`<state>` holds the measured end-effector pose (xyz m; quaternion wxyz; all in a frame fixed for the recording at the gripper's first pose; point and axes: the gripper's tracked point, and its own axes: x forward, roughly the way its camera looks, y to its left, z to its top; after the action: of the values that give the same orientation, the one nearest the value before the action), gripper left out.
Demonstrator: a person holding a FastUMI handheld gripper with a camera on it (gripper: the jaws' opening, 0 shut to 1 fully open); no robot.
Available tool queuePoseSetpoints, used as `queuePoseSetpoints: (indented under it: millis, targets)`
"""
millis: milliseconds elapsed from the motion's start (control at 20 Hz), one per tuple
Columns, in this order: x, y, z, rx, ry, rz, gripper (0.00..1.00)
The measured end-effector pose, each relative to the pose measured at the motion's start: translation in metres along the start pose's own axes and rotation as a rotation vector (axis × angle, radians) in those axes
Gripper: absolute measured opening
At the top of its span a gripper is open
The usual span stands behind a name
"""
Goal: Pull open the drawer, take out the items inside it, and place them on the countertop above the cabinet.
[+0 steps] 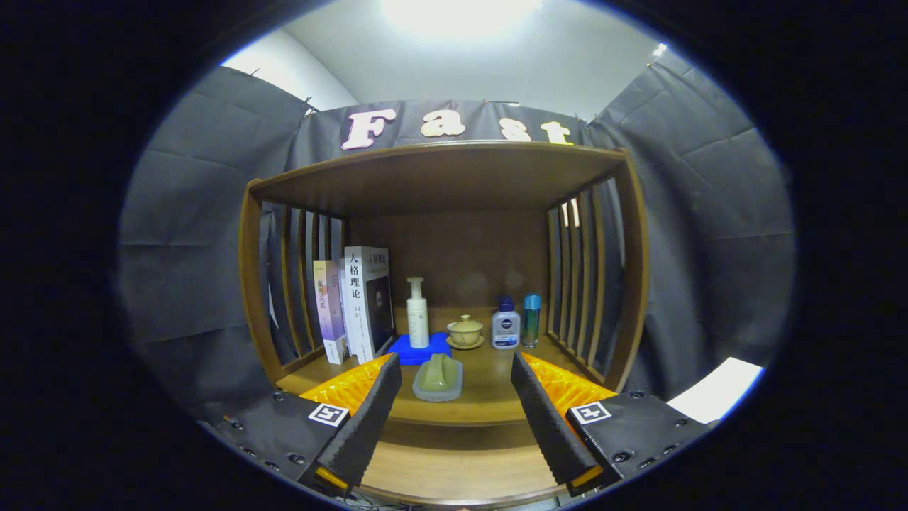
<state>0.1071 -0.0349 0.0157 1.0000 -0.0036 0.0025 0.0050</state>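
Gripper view: gripper [454, 419] spread wide, fingers holding nothing, aimed at the cabinet [443, 177] shelf. Soap dish [438, 378] with a pale green bar in it sits on the countertop [489, 387] between and just ahead of the fingertips. Beyond it: pump bottle [418, 313] standing on a blue block [418, 349], lidded cup on a saucer [465, 331], small blue-capped bottle [506, 324], teal bottle [531, 319] beside it. Two books [358, 301] upright against the left slats. Lower wood surface [454, 468] under the fingers; can't tell if that's the drawer.
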Motion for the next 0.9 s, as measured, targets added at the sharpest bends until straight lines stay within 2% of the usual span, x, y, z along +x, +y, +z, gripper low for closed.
queuePoseSetpoints:
  millis: [300,550,900]
  targets:
    - [-0.041,0.003,-0.027,0.023,0.013,0.006,0.98]
    - [-0.085,0.01,-0.079,0.037,0.047,0.019,0.98]
    - [-0.111,0.02,-0.144,0.031,0.086,0.019,0.98]
